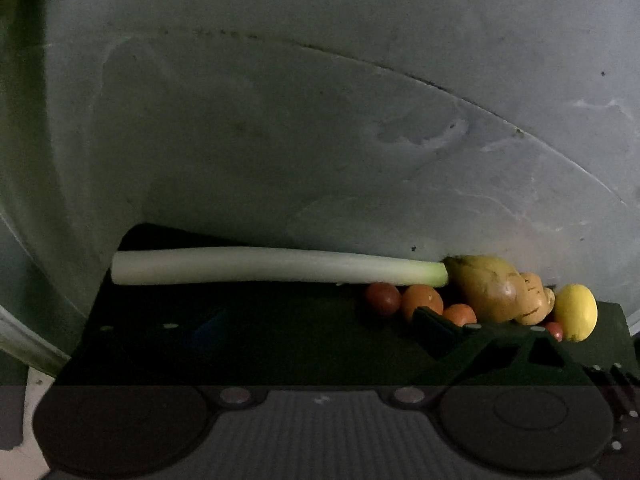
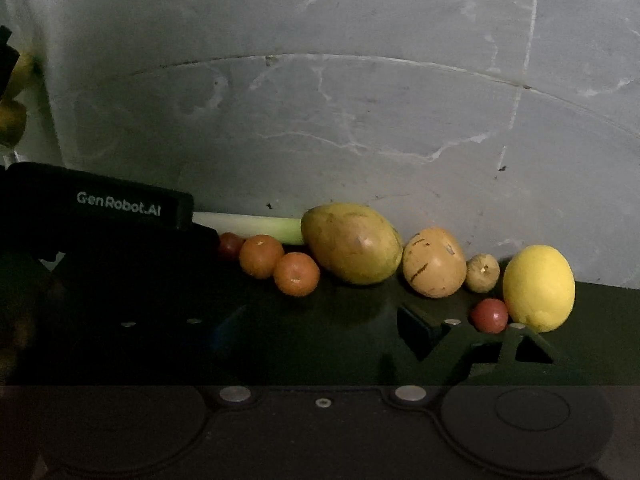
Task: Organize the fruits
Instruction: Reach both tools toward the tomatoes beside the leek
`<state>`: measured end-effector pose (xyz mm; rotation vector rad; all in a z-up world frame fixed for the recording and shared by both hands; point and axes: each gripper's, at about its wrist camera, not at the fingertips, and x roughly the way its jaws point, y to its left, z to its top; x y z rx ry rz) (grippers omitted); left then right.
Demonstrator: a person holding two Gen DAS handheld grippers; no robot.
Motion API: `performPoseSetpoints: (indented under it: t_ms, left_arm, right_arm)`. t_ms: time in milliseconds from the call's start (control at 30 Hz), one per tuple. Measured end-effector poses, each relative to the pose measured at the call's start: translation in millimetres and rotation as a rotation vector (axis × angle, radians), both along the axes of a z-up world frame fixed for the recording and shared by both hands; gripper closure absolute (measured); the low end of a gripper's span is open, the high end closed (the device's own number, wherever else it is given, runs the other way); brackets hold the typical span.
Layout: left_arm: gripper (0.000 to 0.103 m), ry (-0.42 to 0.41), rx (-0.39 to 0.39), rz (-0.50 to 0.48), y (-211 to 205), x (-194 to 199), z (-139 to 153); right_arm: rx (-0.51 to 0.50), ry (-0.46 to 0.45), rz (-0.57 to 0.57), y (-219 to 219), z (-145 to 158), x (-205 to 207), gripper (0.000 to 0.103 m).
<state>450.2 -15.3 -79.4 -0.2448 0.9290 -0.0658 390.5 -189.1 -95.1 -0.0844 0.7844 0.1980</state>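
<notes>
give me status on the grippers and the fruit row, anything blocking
Both grippers empty, jaws open. Fruit lined up along the wall: mango, lemon, two oranges. Leek lies behind the row, left gripper body covers its end.

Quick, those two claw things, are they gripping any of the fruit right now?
Left gripper: open, holding nothing.
Right gripper: open, holding nothing.

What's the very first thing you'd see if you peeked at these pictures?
Probably the bright yellow lemon at the right end of a row of fruit along the grey wall. Next, the big greenish-yellow mango in the middle, with two small oranges to its left. In the left wrist view, a long pale leek stretches along the wall, its end meeting the mango.
</notes>
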Motion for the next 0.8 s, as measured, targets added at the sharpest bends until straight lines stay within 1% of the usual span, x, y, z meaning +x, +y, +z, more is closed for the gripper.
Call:
performPoseSetpoints:
  t_ms: [67,200,400,467,533,600,800]
  left_arm:
    - [0.008,0.004,-0.007,-0.003,-1.2,2.7,-1.9]
    - [0.015,0.016,-0.035,-0.014,-2.5,8.6,-8.3]
    - [0.026,0.023,-0.066,-0.001,-6.1,8.4,-12.1]
    - [0.028,0.018,-0.068,-0.003,-6.1,8.5,-11.9]
    - [0.033,0.014,-0.075,-0.006,-5.7,9.6,-13.4]
    - [0.04,0.013,-0.083,-0.014,-6.8,11.3,-14.4]
    - [0.054,0.007,-0.107,-0.018,-10.5,15.1,-14.9]
  right_arm:
    - [-0.001,0.002,-0.001,1.1,-0.9,2.4,0.026]
    - [0.008,0.009,-0.005,1.5,0.0,7.9,0.033]
    - [0.003,0.018,-0.01,6.2,-4.6,15.4,0.053]
    - [0.016,0.019,-0.011,5.9,-4.4,16.3,0.056]
    - [0.025,0.025,-0.014,6.4,-4.8,18.2,0.056]
    - [0.039,0.03,-0.018,6.2,-6.0,19.4,0.056]
    - [0.097,0.051,-0.059,4.4,-5.0,25.1,0.057]
